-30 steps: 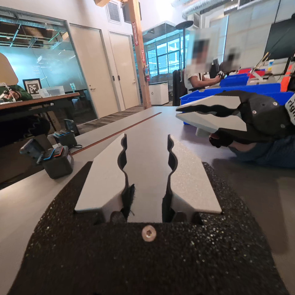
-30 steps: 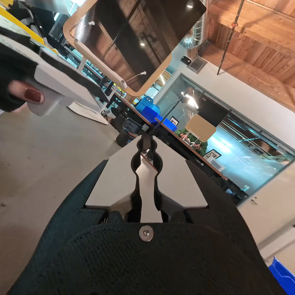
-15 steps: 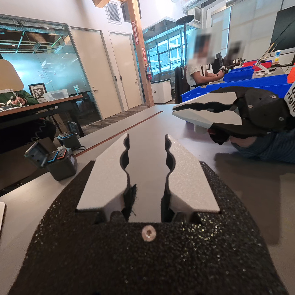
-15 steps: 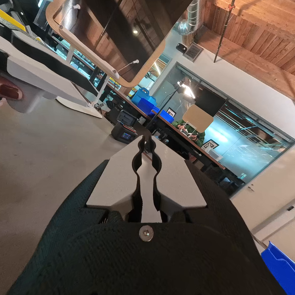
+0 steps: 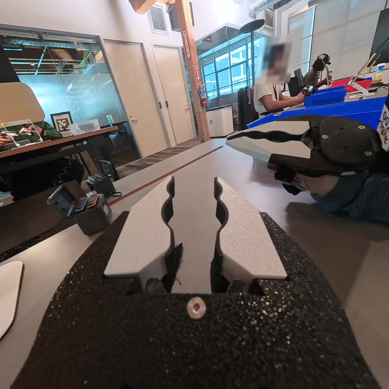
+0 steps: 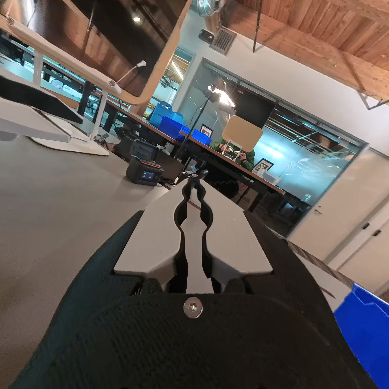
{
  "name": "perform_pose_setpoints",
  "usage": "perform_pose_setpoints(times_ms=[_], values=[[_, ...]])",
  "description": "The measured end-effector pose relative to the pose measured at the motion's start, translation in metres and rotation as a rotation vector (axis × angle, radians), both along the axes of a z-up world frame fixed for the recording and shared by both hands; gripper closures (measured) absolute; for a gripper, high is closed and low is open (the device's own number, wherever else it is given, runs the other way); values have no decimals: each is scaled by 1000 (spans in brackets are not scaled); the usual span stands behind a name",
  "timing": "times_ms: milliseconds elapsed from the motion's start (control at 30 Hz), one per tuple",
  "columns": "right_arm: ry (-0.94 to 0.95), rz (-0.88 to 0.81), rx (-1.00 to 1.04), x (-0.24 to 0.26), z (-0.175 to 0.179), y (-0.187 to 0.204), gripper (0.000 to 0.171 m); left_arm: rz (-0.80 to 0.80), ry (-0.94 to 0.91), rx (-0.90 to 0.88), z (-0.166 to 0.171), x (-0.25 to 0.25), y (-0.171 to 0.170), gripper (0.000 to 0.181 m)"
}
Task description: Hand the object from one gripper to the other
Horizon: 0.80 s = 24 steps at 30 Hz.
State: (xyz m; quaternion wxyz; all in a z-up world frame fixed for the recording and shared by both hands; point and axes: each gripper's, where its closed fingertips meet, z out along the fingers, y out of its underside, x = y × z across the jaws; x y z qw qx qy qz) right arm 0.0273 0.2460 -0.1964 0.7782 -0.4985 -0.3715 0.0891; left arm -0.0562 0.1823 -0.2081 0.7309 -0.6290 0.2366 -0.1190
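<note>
- Left wrist view: the left gripper (image 5: 194,183) is sitting low over the grey table (image 5: 242,168) with its jaws standing wide, a clear gap running between the two grey fingers (image 5: 145,229), and nothing is lying in that gap.
- Farther off on the right of this view, the right gripper (image 5: 229,140) is hovering above the table, turned on its side, fingers nearly together; a person's hand (image 5: 305,183) is gripping it from below.
- No object to hand over is showing here; only a dark charger box (image 5: 92,216) is standing off to the left.
- Right wrist view: the right gripper (image 6: 192,185) is narrowed almost to touching at the tips, and it is gripping nothing.
- The left gripper's finger (image 6: 31,124) is poking in at the left edge; a second charger box (image 6: 144,173) is sitting ahead on the table (image 6: 52,200).
- The task's thing is not appearing in this view either, so I cannot tell where it is.
- My read: before any handover, one gripper needs to be finding and gripping the object, leaving a free end exposed for the wide left jaws to close on.
</note>
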Motion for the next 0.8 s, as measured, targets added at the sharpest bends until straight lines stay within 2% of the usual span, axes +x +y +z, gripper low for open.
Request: perform_pose_setpoints(times_ms=[200,567,700,800], values=[[-43,-96,12,7,-6,-14,168,16,-1,23,3,-4,-1,148],[-24,-202,25,63,-3,-73,168,21,79,76,4,3,-4,152],[-21,-227,21,76,-3,-81,169,-1,187,124,2,25,-10,156],[-13,-233,30,85,-1,-91,169,-31,294,188,1,52,-22,169]])
